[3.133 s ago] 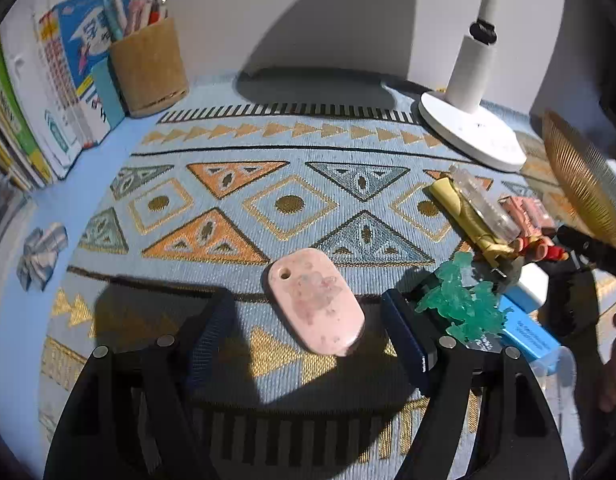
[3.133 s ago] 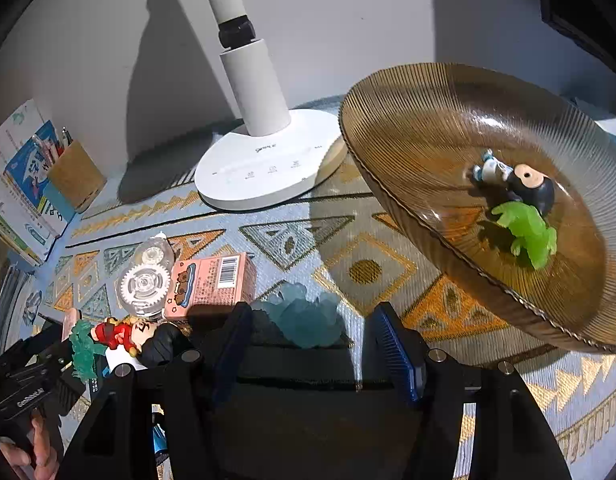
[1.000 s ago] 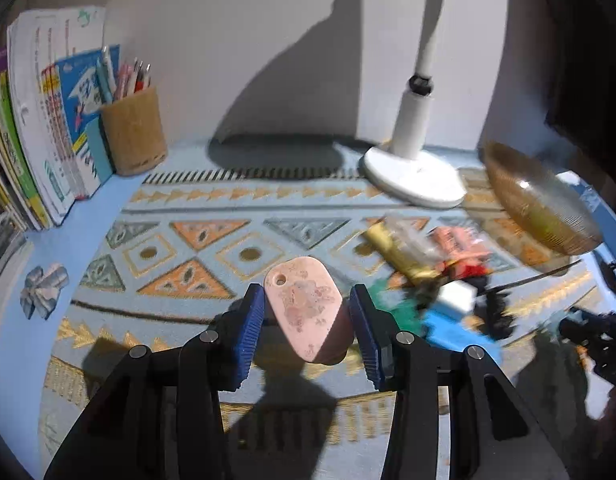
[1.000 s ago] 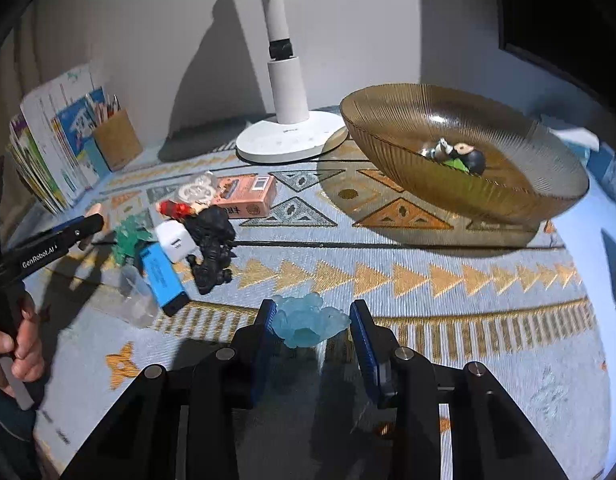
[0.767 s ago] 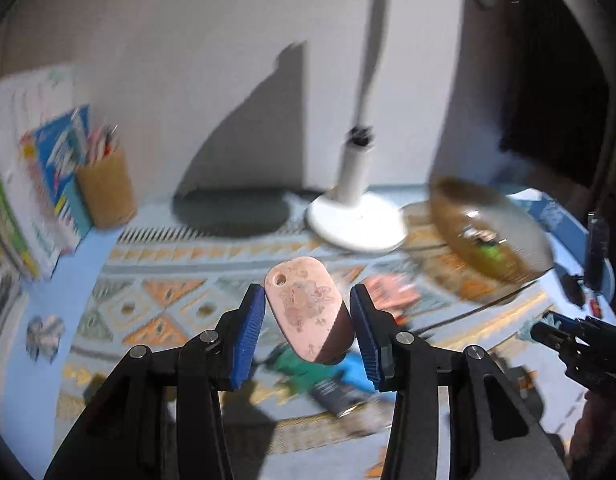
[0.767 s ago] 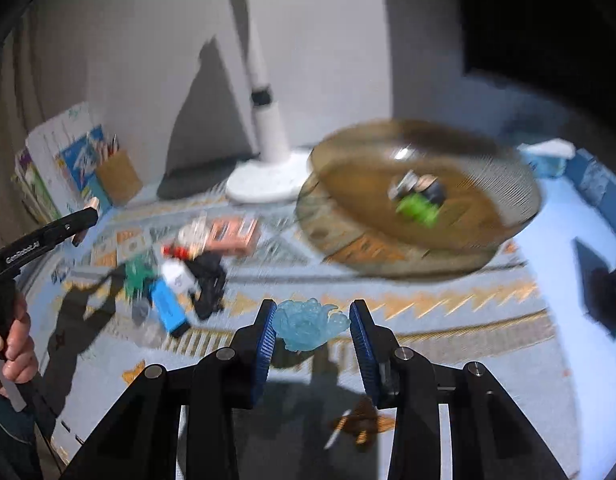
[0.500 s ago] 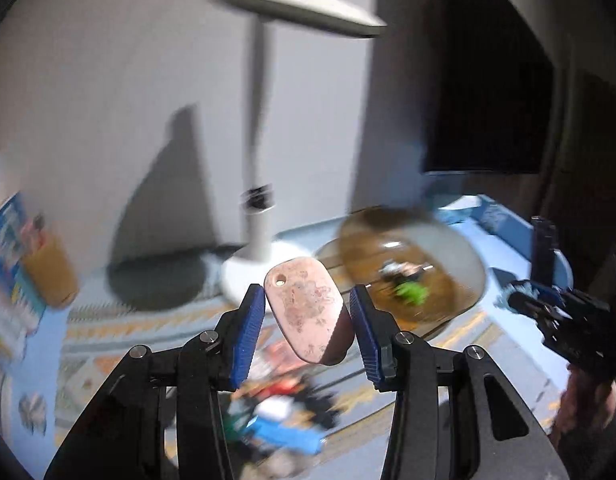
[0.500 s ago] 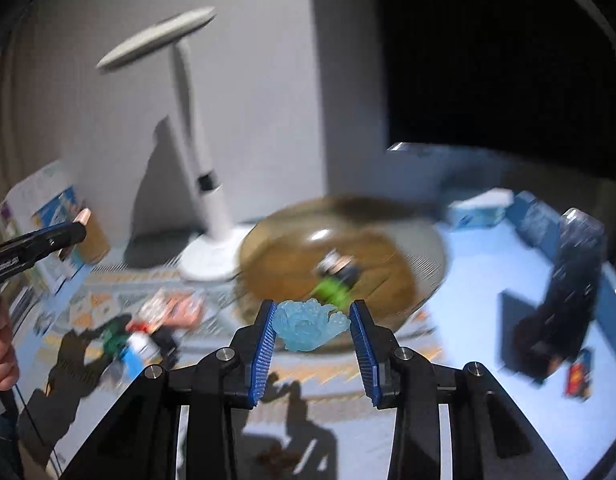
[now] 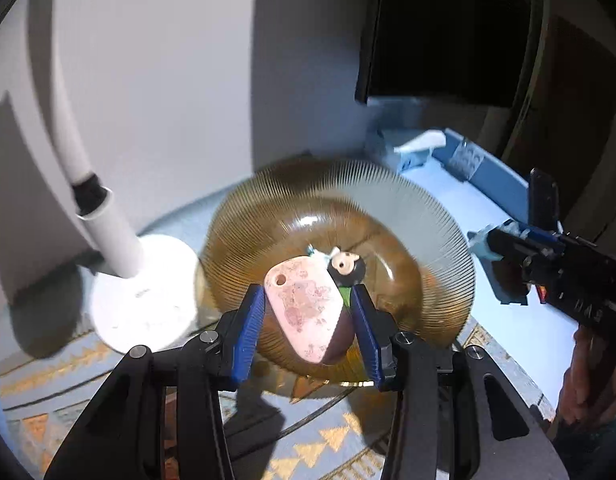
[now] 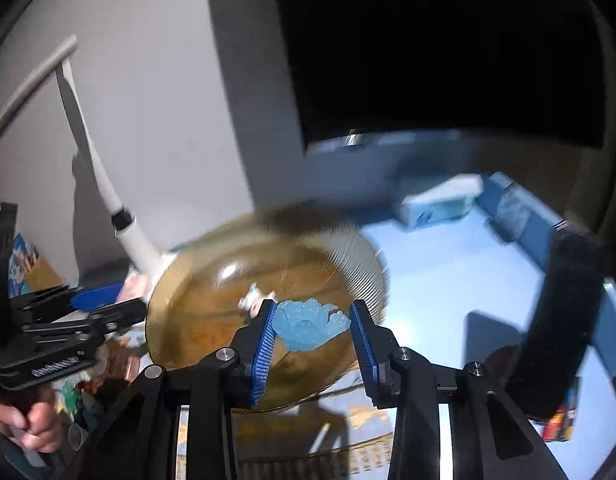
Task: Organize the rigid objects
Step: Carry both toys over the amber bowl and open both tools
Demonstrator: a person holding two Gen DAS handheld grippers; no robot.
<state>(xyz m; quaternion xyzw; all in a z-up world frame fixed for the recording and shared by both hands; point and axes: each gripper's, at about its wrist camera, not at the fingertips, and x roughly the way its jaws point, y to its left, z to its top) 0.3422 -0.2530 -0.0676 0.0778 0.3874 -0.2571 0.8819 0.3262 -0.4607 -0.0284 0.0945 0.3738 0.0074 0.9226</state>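
Dim room, hard light from upper left, dark lamp (image 9: 108, 248) shadow on wall (image 9: 180, 80), bright glare spot in amber bowl (image 9: 308, 222), motion blur across bowl and worktop (image 10: 448, 280), fisheye bending and black vignette at edges

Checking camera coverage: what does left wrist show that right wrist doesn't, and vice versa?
Left wrist only: the left gripper shut on the pink tag, and the lamp base. Right wrist only: the right gripper shut on the blue figure, and a dark upright object at right. Both: the amber bowl with a small figurine inside, and the lamp stem.
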